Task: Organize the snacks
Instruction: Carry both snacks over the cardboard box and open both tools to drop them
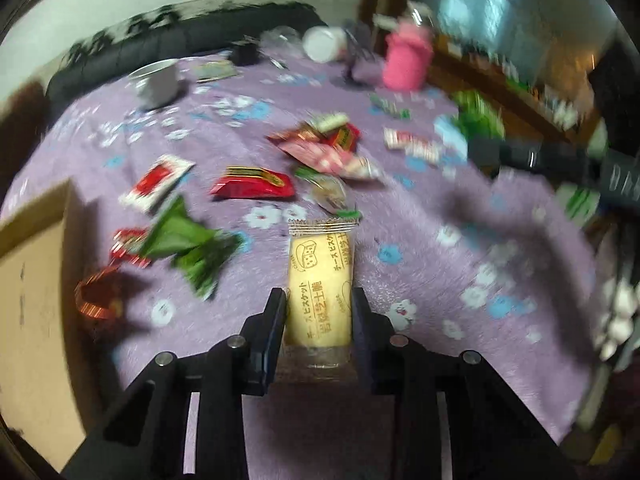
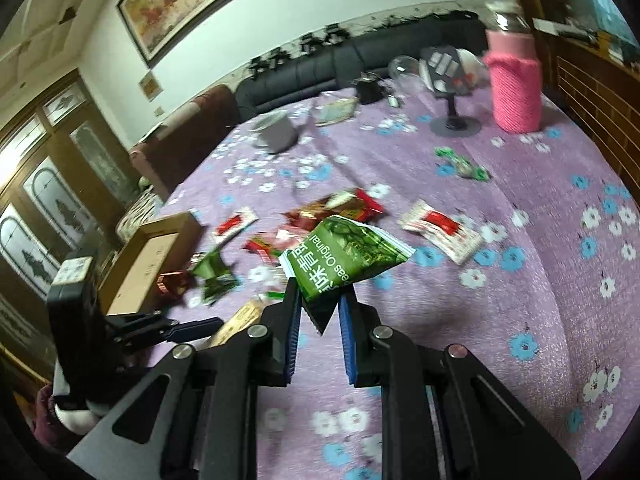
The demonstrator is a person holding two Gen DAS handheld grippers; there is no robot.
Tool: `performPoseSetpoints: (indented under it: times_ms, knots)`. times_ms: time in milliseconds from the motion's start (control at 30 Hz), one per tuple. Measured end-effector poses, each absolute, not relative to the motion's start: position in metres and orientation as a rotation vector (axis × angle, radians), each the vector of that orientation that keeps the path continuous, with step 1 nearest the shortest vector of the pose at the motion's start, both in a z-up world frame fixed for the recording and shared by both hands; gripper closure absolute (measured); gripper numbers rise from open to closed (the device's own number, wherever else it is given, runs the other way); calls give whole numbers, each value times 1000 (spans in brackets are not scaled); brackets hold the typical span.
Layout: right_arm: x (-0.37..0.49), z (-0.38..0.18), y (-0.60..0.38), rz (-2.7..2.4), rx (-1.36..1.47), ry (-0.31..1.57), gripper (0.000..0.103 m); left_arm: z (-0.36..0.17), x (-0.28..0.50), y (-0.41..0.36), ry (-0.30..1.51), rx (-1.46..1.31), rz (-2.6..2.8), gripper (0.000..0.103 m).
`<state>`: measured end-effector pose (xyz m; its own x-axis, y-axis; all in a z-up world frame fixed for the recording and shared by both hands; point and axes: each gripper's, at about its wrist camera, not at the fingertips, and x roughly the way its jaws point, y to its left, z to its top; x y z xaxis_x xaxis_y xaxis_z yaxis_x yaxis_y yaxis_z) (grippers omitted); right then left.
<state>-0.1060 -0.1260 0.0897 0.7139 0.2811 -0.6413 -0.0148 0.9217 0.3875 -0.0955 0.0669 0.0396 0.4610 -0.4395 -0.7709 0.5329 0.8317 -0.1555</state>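
My left gripper (image 1: pixel 319 300) is shut on a yellow cheese biscuit packet (image 1: pixel 320 280) and holds it above the purple flowered tablecloth (image 1: pixel 420 240). My right gripper (image 2: pixel 319 292) is shut on a green pea snack packet (image 2: pixel 344 256), also held above the cloth. Several loose snack packets lie mid-table: a red one (image 1: pixel 252 184), a white-and-red one (image 1: pixel 156 180), a green one (image 1: pixel 188 244), and a pile (image 1: pixel 324 144). An open cardboard box (image 1: pixel 28 300) stands at the left, also in the right wrist view (image 2: pixel 148 260). The left gripper shows in the right wrist view (image 2: pixel 224 326).
A grey cup (image 2: pixel 274 130), a pink knitted jar (image 2: pixel 516 88), a small stand (image 2: pixel 454 124) and a black item (image 2: pixel 370 90) stand at the far side. A green packet (image 2: pixel 464 164) and a white-red packet (image 2: pixel 440 230) lie to the right. A sofa (image 2: pixel 340 64) lies behind the table.
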Motion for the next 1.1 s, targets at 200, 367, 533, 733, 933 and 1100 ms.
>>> performPoseSetpoints:
  times_ms: [200, 367, 533, 733, 933, 1100]
  knots:
    - [-100, 104, -66, 294, 300, 783, 83, 78, -122, 152, 818, -55, -459, 71]
    - [-86, 106, 9, 440, 240, 818, 83, 84, -131, 235, 790, -100, -221, 71]
    - [-74, 96, 90, 579, 177, 873, 83, 70, -131, 289, 805, -151, -80, 71]
    - [-57, 66, 170, 679, 107, 969, 83, 56, -133, 314, 817, -205, -25, 71]
    - [-50, 51, 199, 677, 87, 999, 81, 60, -138, 326, 777, -291, -44, 64]
    - [-58, 67, 180, 655, 104, 939, 59, 75, -152, 320, 710, -307, -63, 52]
